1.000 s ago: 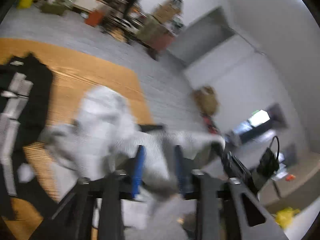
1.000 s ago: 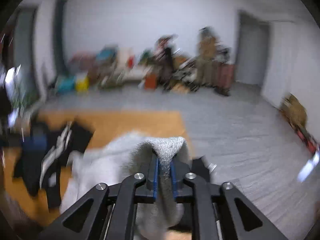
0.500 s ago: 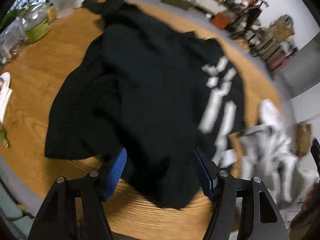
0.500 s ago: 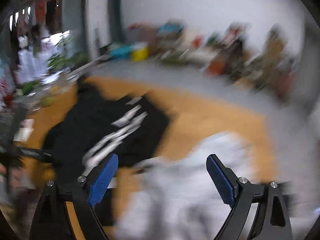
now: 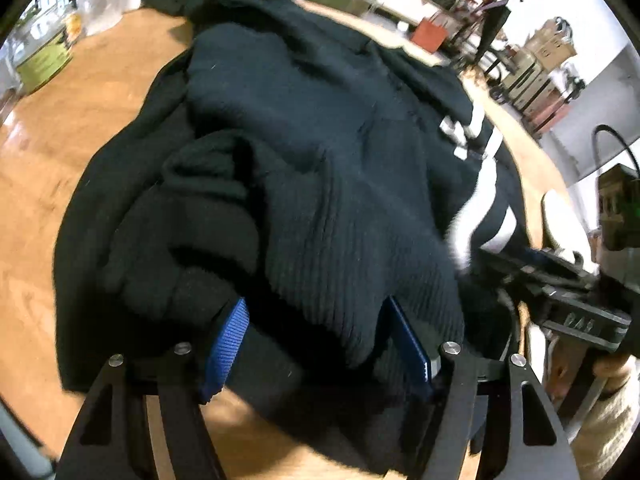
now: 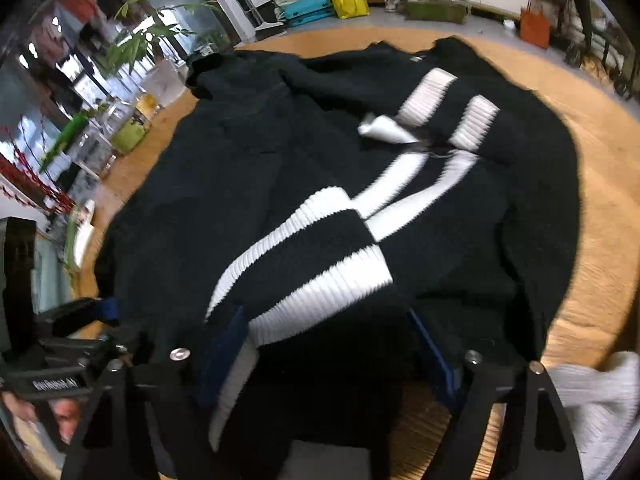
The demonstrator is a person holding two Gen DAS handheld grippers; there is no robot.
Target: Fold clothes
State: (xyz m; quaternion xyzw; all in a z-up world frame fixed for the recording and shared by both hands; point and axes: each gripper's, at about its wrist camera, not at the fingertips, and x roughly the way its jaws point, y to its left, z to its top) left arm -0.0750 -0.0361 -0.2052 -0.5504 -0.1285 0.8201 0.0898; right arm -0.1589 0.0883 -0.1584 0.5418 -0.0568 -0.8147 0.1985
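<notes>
Two grippers hovered over a black sweater [image 6: 304,184] with white stripes, spread rumpled on the round wooden tabletop [image 6: 600,208] — left gripper [image 5: 316,344] and right gripper [image 6: 328,352] each with jaws wide apart, straddling its near hem, gripping nothing.

left gripper [image 5: 320,344]: black perforated arms, silver screws, ribbed blue pads [image 5: 226,344]. right gripper [image 6: 332,356]: same black frame, silver screws, dark blue pads [image 6: 434,354].
</notes>
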